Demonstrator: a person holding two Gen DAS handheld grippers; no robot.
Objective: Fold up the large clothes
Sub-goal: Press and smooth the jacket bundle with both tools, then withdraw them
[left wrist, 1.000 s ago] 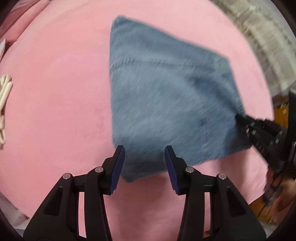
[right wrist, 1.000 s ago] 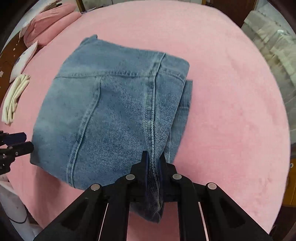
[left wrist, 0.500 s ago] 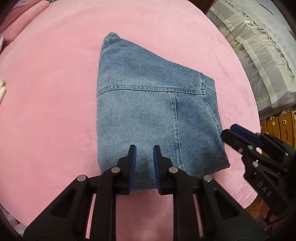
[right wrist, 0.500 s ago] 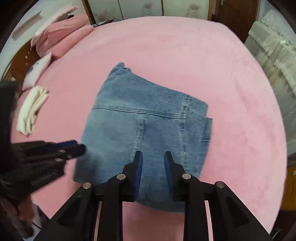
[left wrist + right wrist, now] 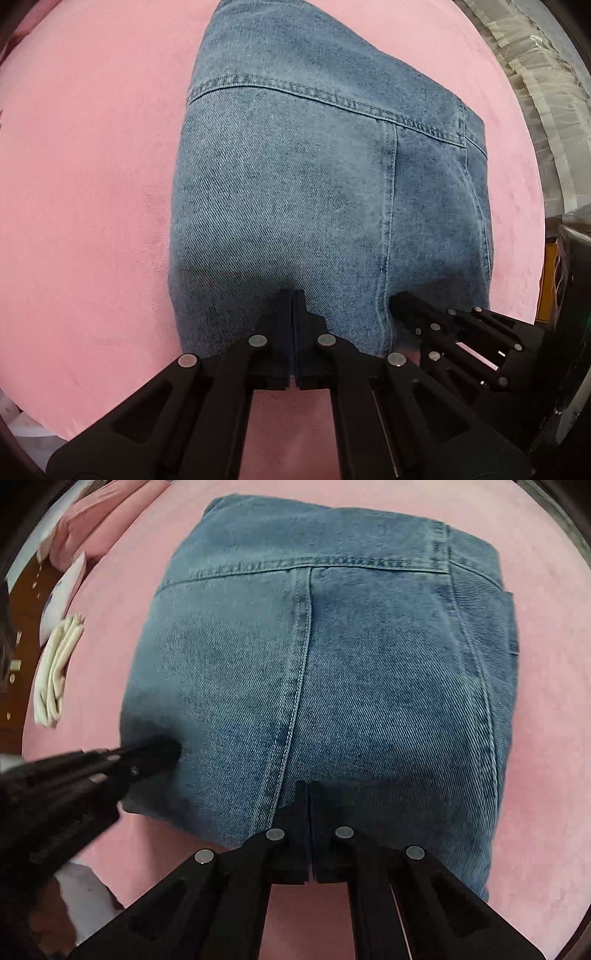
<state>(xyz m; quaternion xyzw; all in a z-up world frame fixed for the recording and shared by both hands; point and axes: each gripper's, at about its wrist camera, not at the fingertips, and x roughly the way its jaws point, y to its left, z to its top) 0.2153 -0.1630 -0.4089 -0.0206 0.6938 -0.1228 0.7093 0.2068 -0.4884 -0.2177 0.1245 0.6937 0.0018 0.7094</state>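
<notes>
Folded blue jeans [image 5: 314,192] lie in a compact rectangle on the pink bed [image 5: 85,177]; they also show in the right wrist view [image 5: 332,672]. My left gripper [image 5: 292,295] is shut, its tips resting on top of the near part of the jeans with no cloth between the pads. My right gripper [image 5: 308,786] is shut the same way, tips on the denim beside the centre seam. Each gripper shows in the other's view: the right one [image 5: 399,301] and the left one [image 5: 166,746], both pressed onto the jeans.
A folded cream cloth [image 5: 55,675] lies at the bed's left edge, with pink pillows [image 5: 92,524] behind it. White lace drapery [image 5: 535,92] hangs past the bed's right side. The bed's near edge is just below the jeans.
The right gripper let go of the jeans' fold, drew back, then came down again. Both grippers closed fully and moved in onto the top of the folded jeans.
</notes>
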